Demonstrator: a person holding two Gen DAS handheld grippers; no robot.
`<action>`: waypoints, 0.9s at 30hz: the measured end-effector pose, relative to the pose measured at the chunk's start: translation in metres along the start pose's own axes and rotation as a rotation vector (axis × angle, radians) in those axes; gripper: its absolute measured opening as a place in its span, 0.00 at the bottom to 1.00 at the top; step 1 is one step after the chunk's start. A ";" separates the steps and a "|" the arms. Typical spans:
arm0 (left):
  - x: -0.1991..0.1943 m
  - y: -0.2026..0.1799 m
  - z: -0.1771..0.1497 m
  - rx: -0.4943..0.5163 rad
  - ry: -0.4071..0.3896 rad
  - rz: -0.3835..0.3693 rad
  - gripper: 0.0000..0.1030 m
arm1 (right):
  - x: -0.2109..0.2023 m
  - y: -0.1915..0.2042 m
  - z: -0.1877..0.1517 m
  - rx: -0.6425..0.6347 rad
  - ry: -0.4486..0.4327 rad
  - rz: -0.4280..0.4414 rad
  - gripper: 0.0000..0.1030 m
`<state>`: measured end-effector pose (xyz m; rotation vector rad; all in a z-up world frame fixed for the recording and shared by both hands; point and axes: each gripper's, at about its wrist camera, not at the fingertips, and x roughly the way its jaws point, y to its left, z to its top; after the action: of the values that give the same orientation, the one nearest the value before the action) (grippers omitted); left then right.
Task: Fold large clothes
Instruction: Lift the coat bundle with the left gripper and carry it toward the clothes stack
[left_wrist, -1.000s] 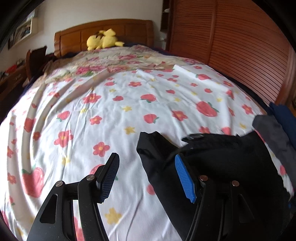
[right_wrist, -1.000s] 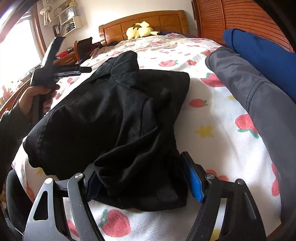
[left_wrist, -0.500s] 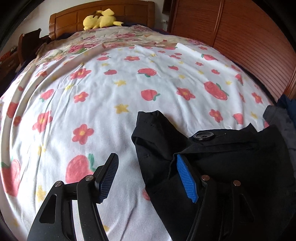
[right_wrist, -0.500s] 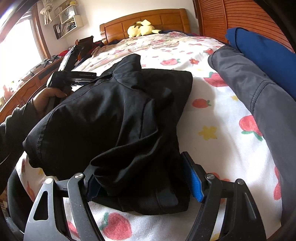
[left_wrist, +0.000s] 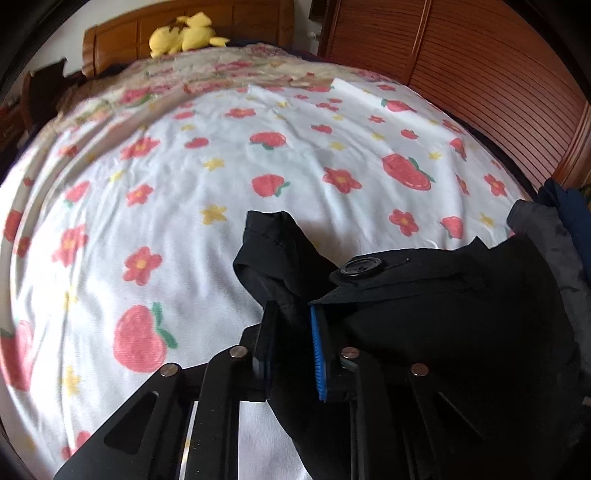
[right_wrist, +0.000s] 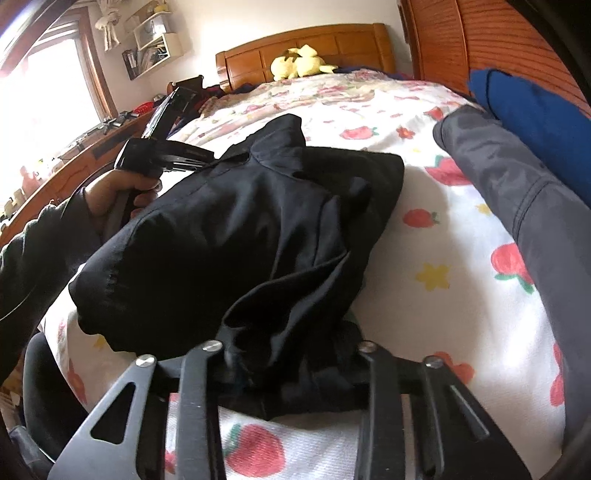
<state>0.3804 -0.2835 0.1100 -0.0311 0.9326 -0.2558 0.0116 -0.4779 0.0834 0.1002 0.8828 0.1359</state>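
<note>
A black garment (right_wrist: 236, 229) with a large black button (left_wrist: 357, 266) lies bunched on the strawberry-print bed sheet (left_wrist: 184, 184). In the left wrist view my left gripper (left_wrist: 291, 332) is shut on a fold of the black garment (left_wrist: 443, 332) near its button edge. In the right wrist view my right gripper (right_wrist: 291, 363) is shut on the garment's near bunched end; its pads are hidden by cloth. The hand-held left gripper (right_wrist: 166, 155) also shows at the garment's far left edge.
A grey garment (right_wrist: 524, 206) and a blue one (right_wrist: 535, 110) lie at the bed's right side. A yellow plush toy (left_wrist: 181, 35) sits by the wooden headboard (right_wrist: 306, 48). A wooden slatted wardrobe (left_wrist: 480, 74) stands on the right, a desk (right_wrist: 55, 173) on the left.
Both grippers have closed on the black garment. The left gripper came down and to the right onto the fold by the button. The right jaws closed over the near end.
</note>
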 end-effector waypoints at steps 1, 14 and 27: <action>-0.005 -0.001 -0.001 0.002 -0.013 0.010 0.14 | -0.002 0.000 0.001 0.000 -0.009 -0.001 0.26; -0.088 -0.008 -0.018 -0.001 -0.151 0.045 0.12 | -0.035 0.005 0.014 0.026 -0.177 0.017 0.15; -0.179 -0.032 -0.028 0.017 -0.293 0.068 0.12 | -0.084 0.017 0.058 -0.104 -0.302 -0.019 0.12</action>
<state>0.2497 -0.2710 0.2394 -0.0207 0.6389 -0.1898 0.0027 -0.4758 0.1861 0.0147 0.5740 0.1443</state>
